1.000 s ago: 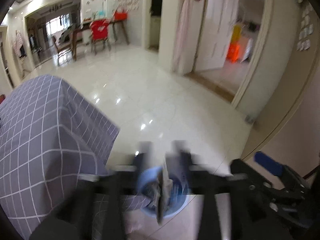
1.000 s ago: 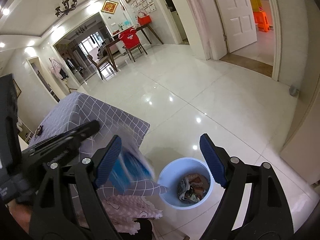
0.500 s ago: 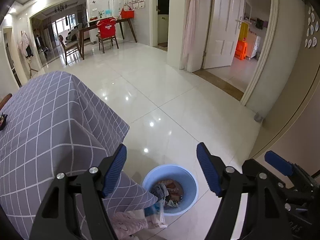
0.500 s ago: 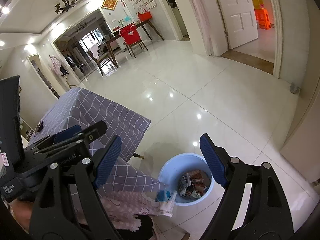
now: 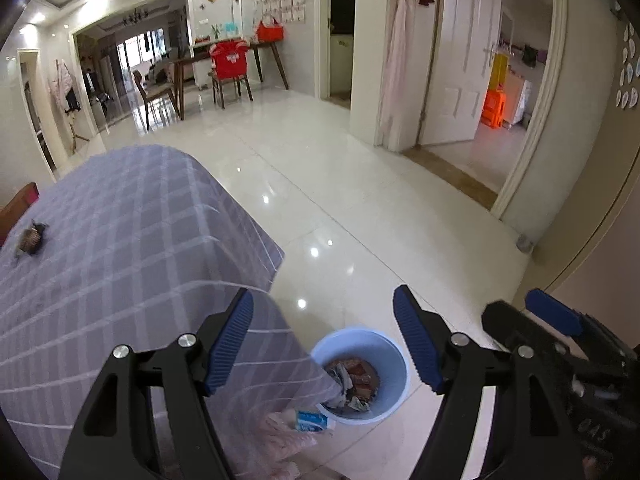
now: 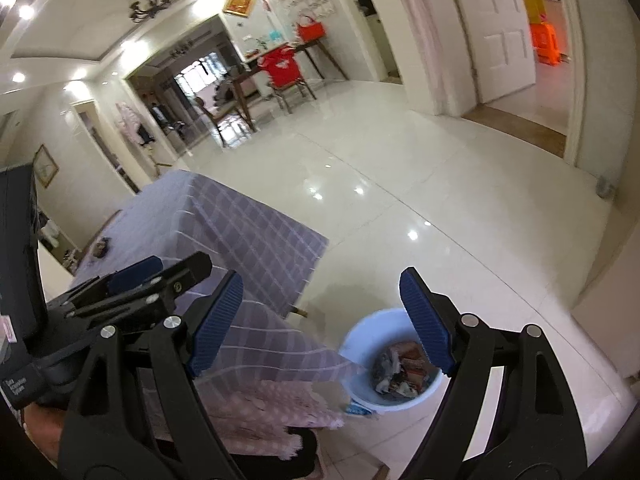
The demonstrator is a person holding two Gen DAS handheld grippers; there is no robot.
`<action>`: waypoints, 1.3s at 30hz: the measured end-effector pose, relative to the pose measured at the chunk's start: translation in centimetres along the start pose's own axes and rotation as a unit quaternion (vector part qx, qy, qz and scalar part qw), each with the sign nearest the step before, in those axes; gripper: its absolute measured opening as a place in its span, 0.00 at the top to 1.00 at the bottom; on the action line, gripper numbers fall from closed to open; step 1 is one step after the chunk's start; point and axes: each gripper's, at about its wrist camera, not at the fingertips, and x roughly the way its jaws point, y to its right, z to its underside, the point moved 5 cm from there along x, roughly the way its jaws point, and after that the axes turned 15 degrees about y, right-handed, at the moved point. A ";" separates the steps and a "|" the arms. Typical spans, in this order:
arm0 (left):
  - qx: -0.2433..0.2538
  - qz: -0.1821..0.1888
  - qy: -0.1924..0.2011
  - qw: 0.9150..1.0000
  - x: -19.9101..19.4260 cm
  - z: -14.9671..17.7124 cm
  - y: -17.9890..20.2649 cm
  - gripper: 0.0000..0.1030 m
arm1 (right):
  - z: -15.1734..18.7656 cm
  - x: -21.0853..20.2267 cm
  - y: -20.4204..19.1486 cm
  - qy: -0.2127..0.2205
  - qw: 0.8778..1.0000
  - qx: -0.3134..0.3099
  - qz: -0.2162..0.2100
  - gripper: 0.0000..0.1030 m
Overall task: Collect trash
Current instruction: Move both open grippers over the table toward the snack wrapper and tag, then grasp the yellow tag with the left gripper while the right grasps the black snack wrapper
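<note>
- Left wrist view: the left gripper (image 5: 322,340) has its blue-padded fingers wide apart with nothing between them; a second ago they were blurred around a scrap of paper above the round pale-blue plastic bin (image 5: 362,376).
- That scrap is gone from the fingers, and a small blue-and-white packet (image 5: 311,420) now lies on the floor just beside the bin, against its rim, so this drop seems to have missed.
- The right gripper (image 6: 322,320) also stands wide and empty, above and short of the bin.
- The bin sits on the glossy white tiled floor (image 5: 360,208), by the corner of the table under its grey checked cloth (image 5: 120,240), and already holds crumpled wrappers.
- One small dark object (image 5: 30,238) remains on the cloth; it is too blurred to identify, though it may be the next trash.
- The cloth's hanging corner covers part of the bin's rim, and the packet's lower edge is hard to make out.
</note>
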 end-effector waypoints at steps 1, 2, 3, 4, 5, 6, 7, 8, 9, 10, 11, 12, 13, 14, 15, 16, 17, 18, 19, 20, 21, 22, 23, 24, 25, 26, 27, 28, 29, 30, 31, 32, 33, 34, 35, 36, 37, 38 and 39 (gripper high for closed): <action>0.002 -0.008 0.008 1.000 -1.0 -0.4 -1.0 0.31 | -0.5 0.2 -1.6 0.001 1.000 -0.010 -0.013 0.23; 0.003 -0.018 0.015 1.000 -1.8 -0.8 -2.0 0.31 | -0.7 0.2 -2.9 0.003 1.000 -0.016 -0.022 0.23; 0.001 -0.027 0.022 0.999 -2.7 -1.3 -3.0 0.30 | -1.1 0.2 -4.1 0.006 0.999 -0.022 -0.033 0.23; -0.003 -0.037 0.027 0.999 -3.6 -1.7 -4.2 0.29 | -1.4 0.3 -5.8 0.005 0.998 -0.031 -0.048 0.22; -0.010 -0.050 0.032 0.998 -4.7 -2.2 -5.9 0.29 | -1.6 0.5 -7.4 0.003 0.997 -0.039 -0.060 0.22; -0.015 -0.058 0.035 0.998 -5.5 -2.5 -7.1 0.29 | -1.7 0.6 -8.9 0.001 0.996 -0.046 -0.072 0.22; -0.021 -0.073 0.042 0.996 -6.8 -2.8 -8.9 0.29 | -1.8 0.7 -11.0 -0.002 0.994 -0.055 -0.089 0.22; -0.024 -0.083 0.046 0.995 -7.6 -3.1 -10.2 0.29 | -1.8 0.7 -12.9 -0.004 0.992 -0.066 -0.104 0.22; -0.029 -0.098 0.050 0.993 -8.8 -3.2 -11.8 0.29 | -1.8 0.8 -14.8 -0.006 0.990 -0.080 -0.116 0.22; -0.034 -0.108 0.053 0.992 -9.7 -3.4 -13.1 0.28 | -1.7 0.8 -16.2 -0.008 0.988 -0.087 -0.127 0.21; -0.040 -0.121 0.054 0.990 -11.0 -3.4 -15.0 0.27 | -1.6 0.9 -18.0 -0.013 0.986 -0.094 -0.139 0.21; -0.046 -0.129 0.054 0.989 -11.9 -3.4 -16.4 0.26 | -1.4 1.0 -19.2 -0.016 0.984 -0.101 -0.147 0.21; -0.048 -0.134 0.055 0.988 -12.5 -3.5 -17.2 0.26 | -1.2 1.0 -21.2 -0.023 0.980 -0.112 -0.161 0.21; -0.047 -0.146 0.056 0.987 -13.5 -3.4 -18.9 0.26 | -1.0 1.1 -22.5 -0.026 0.978 -0.120 -0.168 0.21; -0.046 -0.156 0.057 0.985 -14.1 -3.5 -20.0 0.26 | -0.7 1.2 -24.4 -0.029 0.974 -0.136 -0.178 0.21; -0.046 -0.168 0.058 0.983 -14.7 -3.5 -21.3 0.26 | -0.4 1.5 -25.9 -0.034 0.971 -0.146 -0.188 0.21; -0.048 -0.173 0.059 0.982 -15.2 -3.6 -22.4 0.25 | -0.2 1.8 -26.9 -0.039 0.968 -0.152 -0.194 0.21; -0.052 -0.181 0.059 0.980 -15.7 -3.4 -23.9 0.25 | 0.2 2.4 -28.5 -0.046 0.965 -0.163 -0.201 0.21; -0.056 -0.190 0.056 0.979 -15.9 -3.1 -25.6 0.25 | 0.6 2.7 -29.5 -0.051 0.963 -0.169 -0.205 0.21; -0.058 -0.195 0.050 0.978 -15.9 -3.0 -26.7 0.25 | 1.0 3.3 -30.6 -0.059 0.960 -0.175 -0.209 0.21; -0.063 -0.201 0.043 0.977 -16.0 -2.5 -28.2 0.25 | 1.5 3.9 -31.6 -0.068 0.958 -0.184 -0.211 0.21; -0.069 -0.207 0.036 0.975 -16.1 -2.1 -29.8 0.25 | 2.1 4.8 -33.0 -0.079 0.954 -0.191 -0.217 0.21; -0.074 -0.212 0.030 0.974 -16.0 -1.7 -31.3 0.25 | 2.5 5.5 -33.8 -0.086 0.952 -0.198 -0.217 0.21; -0.080 -0.214 0.025 0.973 -16.0 -1.3 -32.7 0.26 | 3.0 6.4 -34.6 -0.094 0.950 -0.209 -0.213 0.21; -0.086 -0.213 0.021 0.973 -15.5 -1.0 -33.9 0.26 | 3.7 7.6 -35.9 -0.101 0.947 -0.221 -0.210 0.21; -0.092 -0.211 0.012 0.973 -15.0 -0.4 -35.7 0.26 | 4.3 8.9 -36.9 -0.109 0.944 -0.231 -0.207 0.21; -0.094 -0.210 0.005 0.973 -14.5 0.0 -36.7 0.26 | 4.9 9.9 -37.5 -0.117 0.942 -0.239 -0.203 0.21; -0.098 -0.207 -0.003 0.974 -13.8 0.5 -38.1 0.26 | 5.8 11.6 -38.7 -0.129 0.939 -0.248 -0.200 0.21; -0.098 -0.203 -0.006 0.974 -13.2 0.8 -38.8 0.26 | 6.3 12.8 -39.2 -0.136 0.937 -0.253 -0.198 0.21; -0.097 -0.198 -0.008 0.975 -12.5 0.9 -39.9 0.26 | 7.0 14.3 -39.9 -0.148 0.934 -0.260 -0.194 0.21; -0.096 -0.195 -0.011 0.976 -12.0 1.3 -40.4 0.26 | 7.5 15.3 -40.5 -0.155 0.933 -0.264 -0.191 0.21; -0.092 -0.194 -0.016 0.977 -11.1 1.2 -41.3 0.26 | 7.8 16.6 -41.2 -0.160 0.931 -0.269 -0.190 0.21; -0.085 -0.194 -0.016 0.977 -10.1 0.9 -42.1 0.26 | 8.1 17.9 -41.8 -0.164 0.929 -0.274 -0.188 0.21; -0.079 -0.195 -0.019 0.977 -9.1 0.7 -42.7 0.28 | 8.4 19.2 -42.5 -0.170 0.927 -0.278 -0.188 0.21; -0.075 -0.198 -0.024 0.977 -8.4 0.5 -43.1 0.28 | 8.4 20.6 -43.1 -0.174 0.925 -0.277 -0.191 0.21; -0.073 -0.196 -0.028 0.977 -7.4 0.4 -44.1 0.28 | 8.5 21.3 -43.5 -0.174 0.925 -0.278 -0.192 0.21; -0.075 -0.194 -0.029 0.978 -6.8 0.2 -44.6 0.28 | 8.6 22.5 -44.0 -0.177 0.923 -0.283 -0.190 0.21; -0.080 -0.190 -0.033 0.978 -5.7 0.2 -45.5 0.28 | 8.6 23.4 -44.3 -0.182 0.921 -0.287 -0.191 0.21; -0.082 -0.186 -0.038 0.978 -5.0 0.1 -46.1 0.31 | 8.6 24.2 -44.7 -0.187 0.919 -0.288 -0.195 0.21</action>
